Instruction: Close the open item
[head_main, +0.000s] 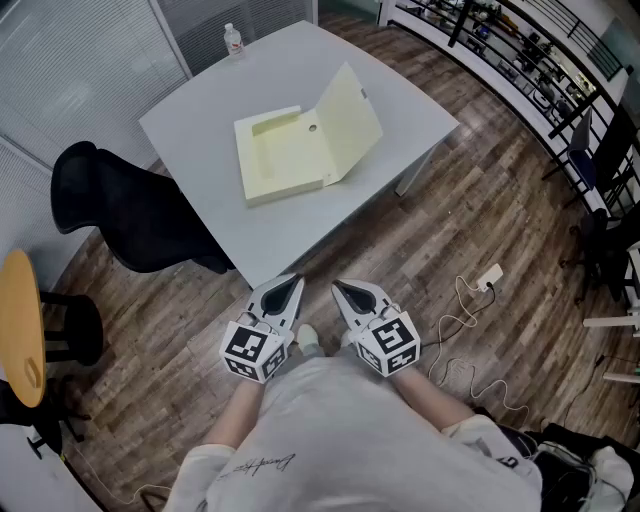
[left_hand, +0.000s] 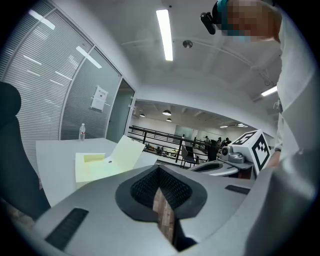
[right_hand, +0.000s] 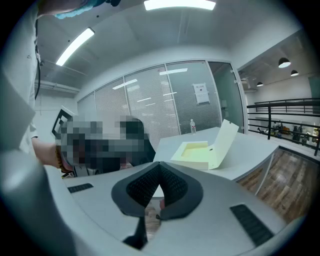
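Yellow box (head_main: 300, 150) sits open on the tabletop (head_main: 195, 130), lid raised, well ahead. I hold the left gripper (head_main: 285, 292) and right gripper (head_main: 352, 295) low by my waist, side by side, fingers (left_hand: 145, 187) pressed together, empty.

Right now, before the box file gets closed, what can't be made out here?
- Bottle: label too small, every view.
- Wall notice: print too small, both gripper views.
- Yellow round top: cut off by head view's left edge.
- Shelf items: too small, head view.
- Box file: how its lid fastens, too small everywhere.
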